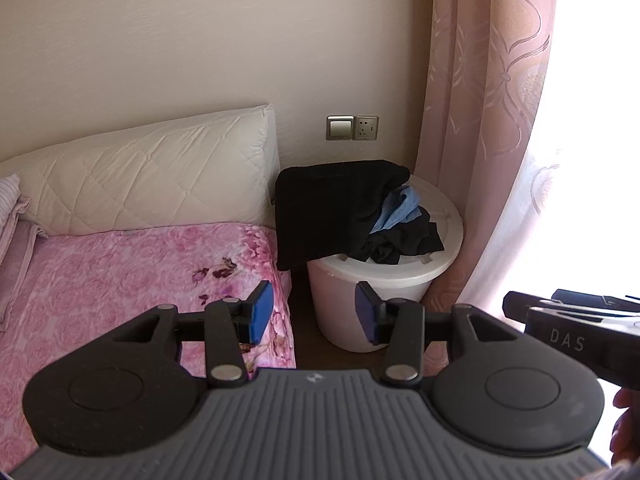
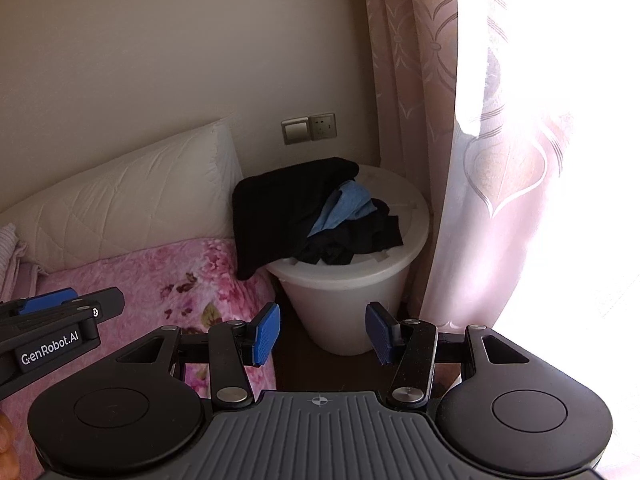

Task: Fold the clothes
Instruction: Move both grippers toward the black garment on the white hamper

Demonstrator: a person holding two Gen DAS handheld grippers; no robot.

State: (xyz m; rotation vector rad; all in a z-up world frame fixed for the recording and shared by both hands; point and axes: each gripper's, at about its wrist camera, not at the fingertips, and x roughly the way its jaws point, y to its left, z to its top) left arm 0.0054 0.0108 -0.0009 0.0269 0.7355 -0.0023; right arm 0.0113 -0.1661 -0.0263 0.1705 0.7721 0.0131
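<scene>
— Where are the clothes?

— A heap of black garments (image 1: 340, 212) with a crumpled light-blue cloth (image 1: 398, 208) on it sits atop the round white plastic bucket lid (image 1: 444, 236), wedged between the bed with its pink floral blanket (image 1: 120, 276) and the pink patterned curtain (image 1: 480, 120). The heap's longer side runs from the bed towards the curtain; its left edge hangs down over the rim.

— What stays hidden?

— How many pieces lie in the heap, I cannot tell. The window glare washes out everything right of the curtain.

— And your fingers?

— My left gripper (image 1: 314, 316) and right gripper (image 2: 323, 332) both hang in the air short of the bucket, blue-padded fingers (image 2: 266, 332) spread wide, nothing between them.
</scene>
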